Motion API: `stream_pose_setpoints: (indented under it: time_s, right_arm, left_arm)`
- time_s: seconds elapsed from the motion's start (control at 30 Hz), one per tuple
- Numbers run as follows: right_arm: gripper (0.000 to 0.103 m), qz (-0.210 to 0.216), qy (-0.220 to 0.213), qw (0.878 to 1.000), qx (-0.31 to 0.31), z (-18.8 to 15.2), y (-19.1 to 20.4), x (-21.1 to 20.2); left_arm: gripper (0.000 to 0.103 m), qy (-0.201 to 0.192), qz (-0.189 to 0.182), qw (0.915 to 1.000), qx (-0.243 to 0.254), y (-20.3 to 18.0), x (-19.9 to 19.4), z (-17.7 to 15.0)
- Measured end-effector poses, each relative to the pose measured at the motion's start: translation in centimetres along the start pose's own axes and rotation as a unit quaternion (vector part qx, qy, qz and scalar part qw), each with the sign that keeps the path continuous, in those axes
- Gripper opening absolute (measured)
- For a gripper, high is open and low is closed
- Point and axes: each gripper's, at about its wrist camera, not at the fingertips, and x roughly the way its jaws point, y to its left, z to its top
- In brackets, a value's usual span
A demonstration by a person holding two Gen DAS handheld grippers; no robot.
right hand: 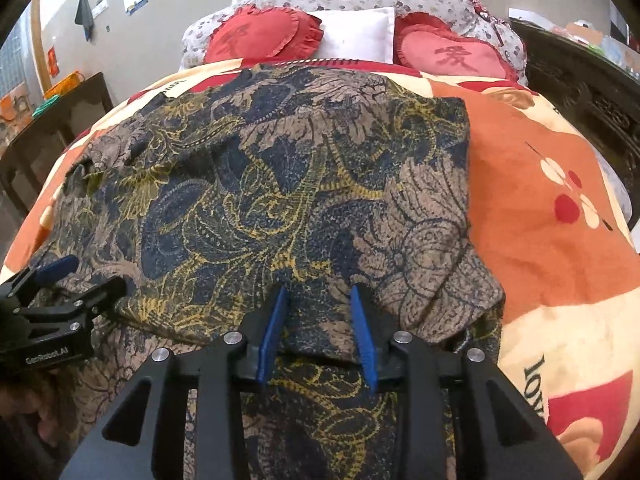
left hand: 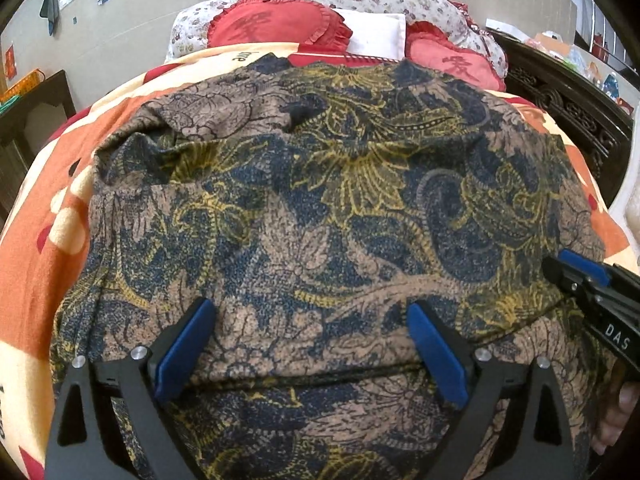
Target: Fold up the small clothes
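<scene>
A patterned garment (left hand: 320, 200) in brown, navy and yellow lies spread over the orange blanket (right hand: 540, 200) on the bed, filling the middle of both views. The left gripper (left hand: 310, 316), at the lower centre of its view, has its jaws released and wide apart above the cloth. The right gripper (right hand: 318, 300) has its jaws part-way apart, cloth between them but not pinched. Red heart-shaped cushions (left hand: 272, 24) sit at the top of the frame.

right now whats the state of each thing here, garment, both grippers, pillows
patterned garment: spread on the blanket, near edge folded over itself
left gripper: open wide, fingers over the fold
right gripper: open, cloth between the fingers, not pinched
blanket: laid flat under the garment
heart pillows: propped at the bed's head
</scene>
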Motion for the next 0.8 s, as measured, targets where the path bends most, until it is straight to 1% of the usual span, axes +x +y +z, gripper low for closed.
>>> stream_pose_setpoints:
  time_s: [0.53, 0.8]
  right_arm:
    - [0.036, 0.005, -0.002, 1.0, 0.004, 0.13, -0.23, 0.06]
    - [0.036, 0.016, -0.002, 1.0, 0.013, 0.09, -0.51, 0.04]
  left_arm:
    - [0.099, -0.001, -0.002, 1.0, -0.002, 0.01, -0.11, -0.09]
    - [0.099, -0.001, -0.002, 1.0, -0.002, 0.03, -0.12, -0.13]
